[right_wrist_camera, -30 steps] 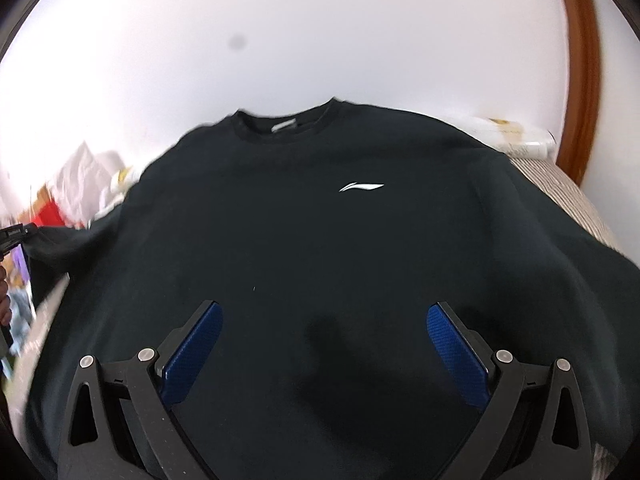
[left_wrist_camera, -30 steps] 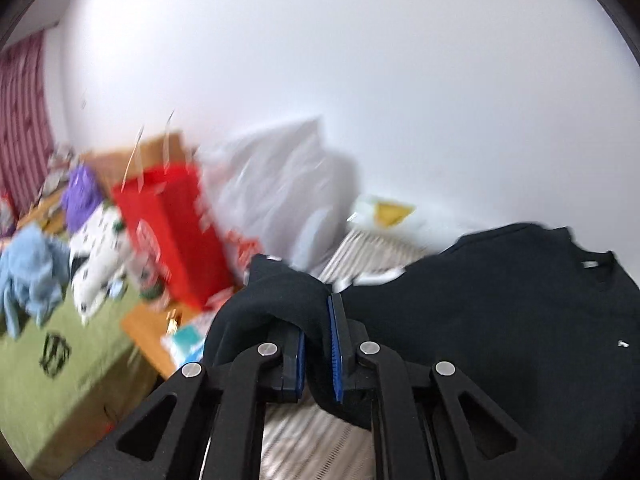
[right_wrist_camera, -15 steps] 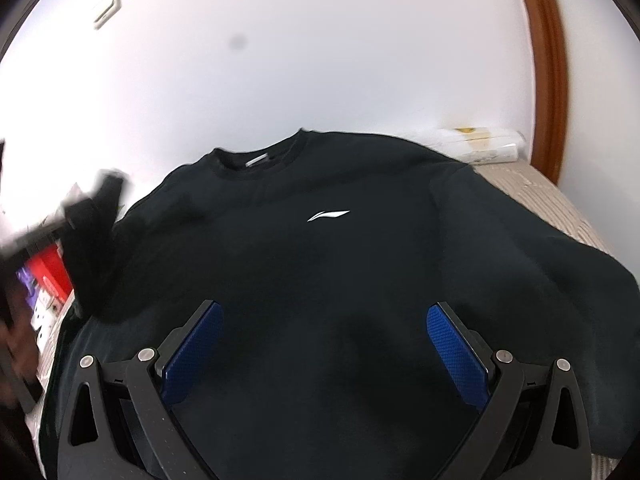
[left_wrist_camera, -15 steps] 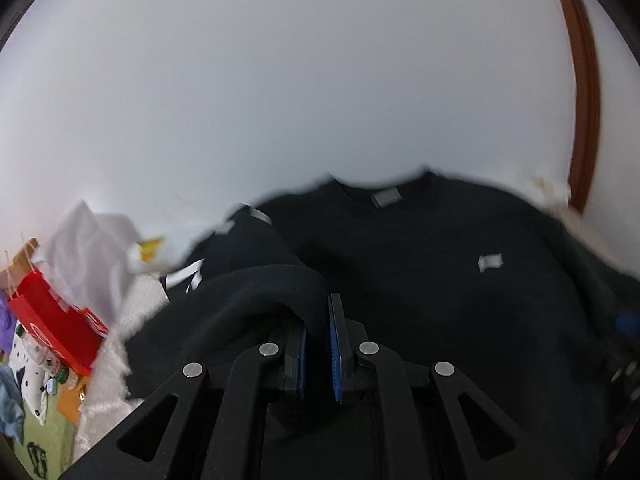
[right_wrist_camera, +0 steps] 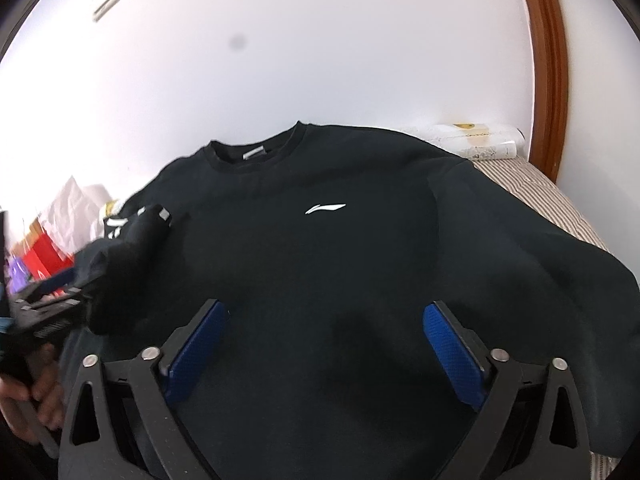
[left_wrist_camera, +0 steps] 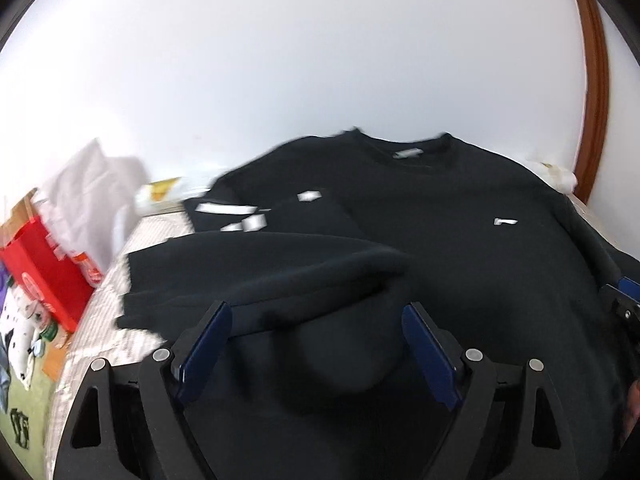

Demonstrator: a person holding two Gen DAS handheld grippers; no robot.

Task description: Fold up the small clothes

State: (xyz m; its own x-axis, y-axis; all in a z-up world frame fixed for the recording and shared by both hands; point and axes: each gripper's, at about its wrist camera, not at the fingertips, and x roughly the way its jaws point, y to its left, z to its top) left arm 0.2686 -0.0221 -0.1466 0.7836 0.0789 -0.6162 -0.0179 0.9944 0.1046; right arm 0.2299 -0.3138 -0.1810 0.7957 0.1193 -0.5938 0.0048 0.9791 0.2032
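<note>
A black sweatshirt [right_wrist_camera: 360, 264] lies chest-up across a bed with a striped cover [right_wrist_camera: 560, 204], its collar toward the white wall [right_wrist_camera: 320, 40] and a small white logo [right_wrist_camera: 325, 208] on its chest. The sweatshirt's sleeve [left_wrist_camera: 272, 276], on the side nearest the red bag [left_wrist_camera: 44, 268], is folded inward over the body of the sweatshirt. The left hand-held gripper [left_wrist_camera: 316, 344] hangs just above that sleeve, its blue pads [left_wrist_camera: 208, 340] having just been opening; they now stand spread, with the sleeve lying below and between them but not pinched. The right hand-held gripper [right_wrist_camera: 324, 348] hovers over the lower middle of the sweatshirt with its jaws wide apart, having eased in slightly, and nothing is gripped. In the right wrist view, a person's hand [right_wrist_camera: 36, 396] grips the left tool's handle at the sweatshirt's sleeve side. Beyond the sweatshirt's far shoulder, a rolled white package [right_wrist_camera: 468, 140] rests against the wall beside a brown wooden frame [right_wrist_camera: 552, 80].
</note>
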